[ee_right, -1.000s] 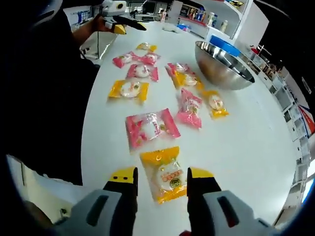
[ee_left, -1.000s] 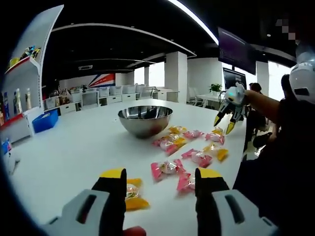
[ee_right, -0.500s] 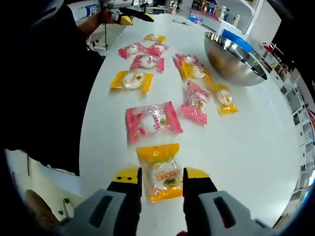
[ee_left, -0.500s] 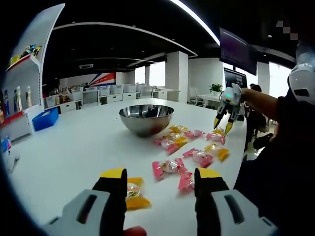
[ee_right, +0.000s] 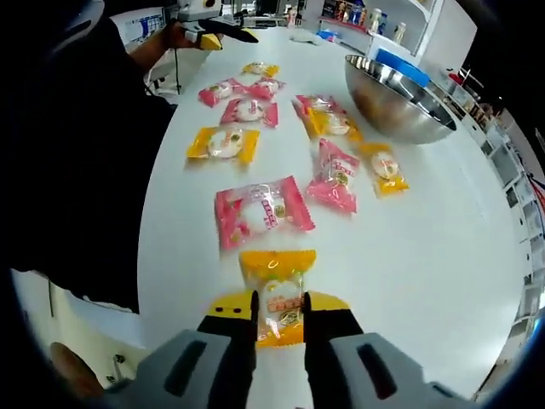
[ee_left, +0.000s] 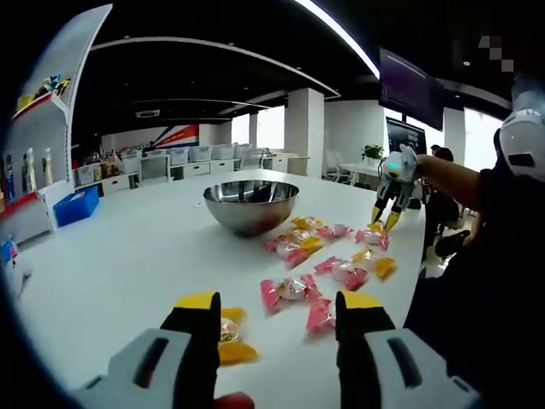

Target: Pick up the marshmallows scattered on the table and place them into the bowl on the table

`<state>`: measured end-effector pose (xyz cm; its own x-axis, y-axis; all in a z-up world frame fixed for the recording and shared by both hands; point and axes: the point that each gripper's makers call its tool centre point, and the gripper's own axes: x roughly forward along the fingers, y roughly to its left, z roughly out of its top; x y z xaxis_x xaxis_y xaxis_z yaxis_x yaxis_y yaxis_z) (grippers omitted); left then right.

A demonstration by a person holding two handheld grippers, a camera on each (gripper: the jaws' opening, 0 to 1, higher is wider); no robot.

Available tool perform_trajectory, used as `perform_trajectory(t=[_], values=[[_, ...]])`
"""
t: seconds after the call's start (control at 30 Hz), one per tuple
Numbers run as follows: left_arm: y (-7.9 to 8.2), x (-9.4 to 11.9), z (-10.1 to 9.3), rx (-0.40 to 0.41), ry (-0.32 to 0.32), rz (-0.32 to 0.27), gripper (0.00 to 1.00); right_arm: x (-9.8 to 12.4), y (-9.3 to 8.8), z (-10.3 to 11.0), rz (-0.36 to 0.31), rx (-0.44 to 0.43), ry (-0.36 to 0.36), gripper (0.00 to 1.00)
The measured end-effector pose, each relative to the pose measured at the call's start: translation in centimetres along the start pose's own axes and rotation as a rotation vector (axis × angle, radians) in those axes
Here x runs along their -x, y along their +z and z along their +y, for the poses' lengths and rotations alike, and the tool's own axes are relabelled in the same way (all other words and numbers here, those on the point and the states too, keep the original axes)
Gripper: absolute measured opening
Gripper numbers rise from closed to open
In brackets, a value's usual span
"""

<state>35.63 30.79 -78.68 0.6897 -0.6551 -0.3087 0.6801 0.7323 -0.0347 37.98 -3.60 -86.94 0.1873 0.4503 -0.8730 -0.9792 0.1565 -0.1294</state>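
Closing in since a second ago, the right gripper (ee_right: 281, 304) now pinches the yellow marshmallow packet (ee_right: 278, 295) on the white table (ee_right: 426, 247), well short of the steel bowl (ee_right: 398, 100), while the left gripper (ee_left: 277, 311) hovers with jaws spread above other packets.

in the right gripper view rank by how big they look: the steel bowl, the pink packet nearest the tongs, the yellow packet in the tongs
1. steel bowl
2. pink packet
3. yellow packet, partly hidden by the right tongs; the two packets may well be the same true size.
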Motion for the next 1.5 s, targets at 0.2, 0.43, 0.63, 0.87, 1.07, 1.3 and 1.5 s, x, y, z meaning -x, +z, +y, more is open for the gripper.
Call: perform_trajectory(t=[0.2, 0.43, 0.63, 0.87, 1.07, 1.3, 1.5], values=[[-0.2, 0.1, 0.0, 0.002, 0.002, 0.001, 0.54, 0.2, -0.1, -0.2, -0.013, -0.029, -0.017, 0.20], [-0.2, 0.2, -0.1, 0.001, 0.000, -0.002, 0.54, 1.0, 0.6, -1.0, -0.078, -0.069, -0.064, 0.20], [-0.2, 0.1, -0.3, 0.000, -0.005, -0.001, 0.54, 1.2, 1.2, -1.2, -0.115, -0.089, -0.086, 0.20], [-0.2, 0.0, -0.4, 0.000, -0.009, -0.003, 0.54, 2.4, 3.5, -2.9, -0.250, -0.169, -0.139, 0.20], [-0.4, -0.1, -0.7, 0.000, -0.018, 0.002, 0.54, 2.7, 4.9, -3.4, -0.331, -0.206, -0.169, 0.20], [-0.4, -0.2, -0.5, -0.001, -0.014, -0.002, 0.54, 4.1, 7.2, -4.3, -0.464, -0.279, -0.226, 0.20], [-0.4, -0.3, -0.8, -0.002, -0.021, -0.004, 0.54, 5.1, 8.7, -5.4, -0.528, -0.312, -0.290, 0.20]])
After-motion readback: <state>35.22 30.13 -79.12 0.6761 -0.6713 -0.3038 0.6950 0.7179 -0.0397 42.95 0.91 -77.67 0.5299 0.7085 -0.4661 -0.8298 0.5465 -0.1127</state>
